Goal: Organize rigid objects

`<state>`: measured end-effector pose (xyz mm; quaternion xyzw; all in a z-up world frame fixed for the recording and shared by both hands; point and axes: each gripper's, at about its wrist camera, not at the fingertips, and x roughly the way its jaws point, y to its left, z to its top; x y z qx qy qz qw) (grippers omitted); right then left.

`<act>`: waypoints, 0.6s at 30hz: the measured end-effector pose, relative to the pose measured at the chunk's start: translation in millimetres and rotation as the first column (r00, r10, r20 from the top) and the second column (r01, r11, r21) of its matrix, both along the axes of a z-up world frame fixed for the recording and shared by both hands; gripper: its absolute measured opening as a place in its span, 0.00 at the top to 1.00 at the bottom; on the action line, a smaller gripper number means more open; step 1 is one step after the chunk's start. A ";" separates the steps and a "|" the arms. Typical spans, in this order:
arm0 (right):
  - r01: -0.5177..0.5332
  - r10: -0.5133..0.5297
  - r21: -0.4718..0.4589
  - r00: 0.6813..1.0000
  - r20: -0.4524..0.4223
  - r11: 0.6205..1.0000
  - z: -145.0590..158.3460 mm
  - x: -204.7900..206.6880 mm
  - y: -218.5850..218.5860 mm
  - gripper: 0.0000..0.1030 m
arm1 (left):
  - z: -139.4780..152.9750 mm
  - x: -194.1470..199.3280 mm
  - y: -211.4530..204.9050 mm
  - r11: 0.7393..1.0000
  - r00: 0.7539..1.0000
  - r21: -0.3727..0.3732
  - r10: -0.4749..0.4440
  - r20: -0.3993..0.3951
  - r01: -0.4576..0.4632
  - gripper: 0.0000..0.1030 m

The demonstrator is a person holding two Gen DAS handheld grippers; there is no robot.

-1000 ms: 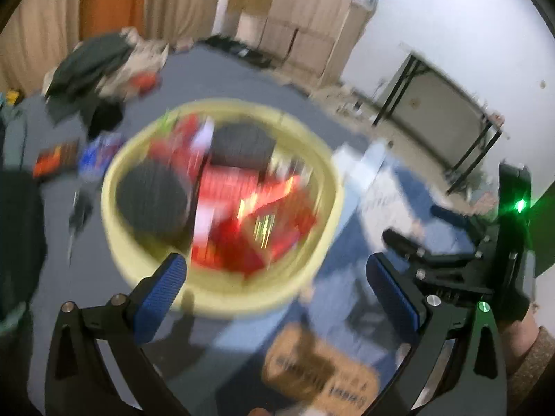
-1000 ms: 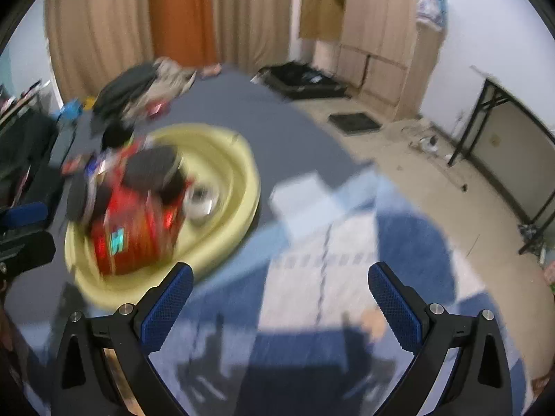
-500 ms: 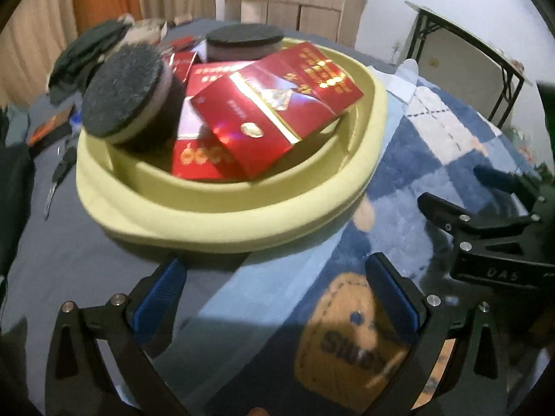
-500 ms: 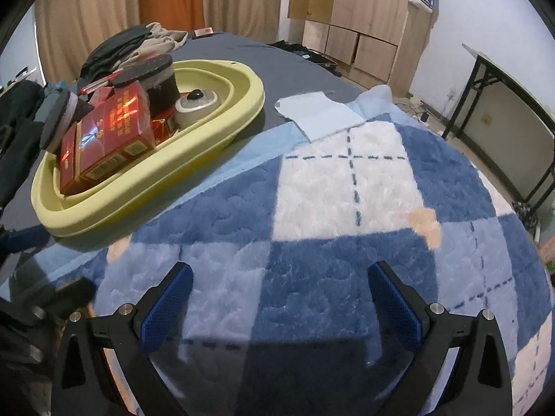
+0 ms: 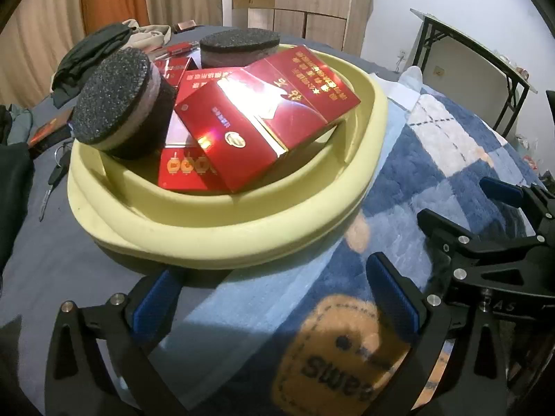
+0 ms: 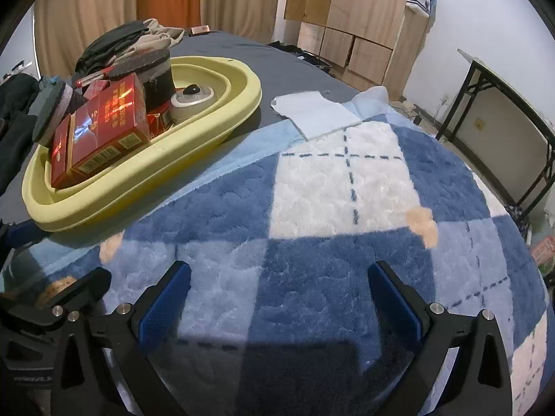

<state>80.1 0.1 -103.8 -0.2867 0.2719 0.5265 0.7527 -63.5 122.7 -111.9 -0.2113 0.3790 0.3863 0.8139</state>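
Hovering low just in front of the yellow basin [image 5: 222, 242], left gripper [image 5: 274, 298] spread wide and gripping nothing, both blue pads [image 5: 392, 298] short of the near rim. Sitting heaped inside the basin: a large red carton [image 5: 263, 118] lying tilted over smaller red boxes [image 5: 184, 168], two round black-topped pads [image 5: 114, 100] propped against the pile, and a small white lidded pot [image 6: 192, 102] at the far side (seen only from the right wrist view). Probably piled this way as a loose dump awaiting sorting, judging by the leaning carton. Resting half on the grey sheet, half on the edge of the checked blue blanket [image 6: 347, 180].

Holding the right gripper [image 6: 277, 298] beside and well clear of the basin, likewise fully parted and empty, over bare blanket. Offering plenty of open room there for setting things down; only a folded pale cloth [image 6: 315, 114] lying near the far edge. Crowding on the left side, though: dark clothes [image 5: 90, 55] and small clutter just beyond the rim.
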 end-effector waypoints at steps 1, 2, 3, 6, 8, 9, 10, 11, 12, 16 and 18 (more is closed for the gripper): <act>0.000 0.000 -0.001 1.000 0.001 1.000 -0.1 0.2 0.6 0.00 | 0.1 0.5 -0.1 1.000 1.000 0.000 0.000 0.001 0.000 0.00; -0.001 0.001 -0.001 1.000 0.001 1.000 -0.1 0.7 0.8 0.00 | 0.1 0.3 -0.1 1.000 1.000 0.000 0.000 0.000 0.000 0.00; -0.001 0.001 -0.002 1.000 0.001 1.000 -0.2 0.5 1.0 0.00 | 0.2 0.4 -0.2 1.000 1.000 0.000 0.000 0.001 0.000 0.00; -0.003 0.003 -0.001 1.000 0.001 1.000 -0.3 1.0 0.8 0.00 | 0.2 0.5 -0.2 1.000 1.000 0.000 0.000 0.000 0.000 0.00; -0.003 0.003 -0.001 1.000 0.001 1.000 -0.3 1.0 0.9 0.00 | 0.1 0.4 -0.1 1.000 1.000 0.000 0.000 0.001 0.000 0.00; -0.003 0.003 -0.001 1.000 0.001 1.000 -0.4 0.9 0.9 0.00 | 0.1 0.4 -0.1 1.000 1.000 0.000 0.000 0.001 0.000 0.00; -0.003 0.003 -0.001 1.000 0.001 1.000 -0.4 0.9 1.0 0.00 | 0.1 0.4 -0.1 1.000 1.000 0.000 0.000 0.001 0.000 0.00; -0.003 0.003 -0.001 1.000 0.001 1.000 -0.3 0.9 0.9 0.00 | 0.1 0.4 0.0 1.000 1.000 0.000 0.000 0.001 0.000 0.00; -0.003 0.003 -0.001 1.000 0.001 1.000 -0.4 0.9 1.0 0.00 | 0.1 0.4 -0.1 1.000 1.000 0.000 0.000 0.001 0.000 0.00; -0.003 0.003 -0.001 1.000 0.001 1.000 -0.3 0.6 1.0 0.00 | 0.3 0.3 -0.3 1.000 1.000 0.000 0.000 0.000 0.000 0.00; -0.003 0.003 -0.001 1.000 0.001 1.000 -0.6 0.6 1.1 0.00 | 0.2 0.4 -0.1 1.000 1.000 0.000 0.000 0.000 0.000 0.00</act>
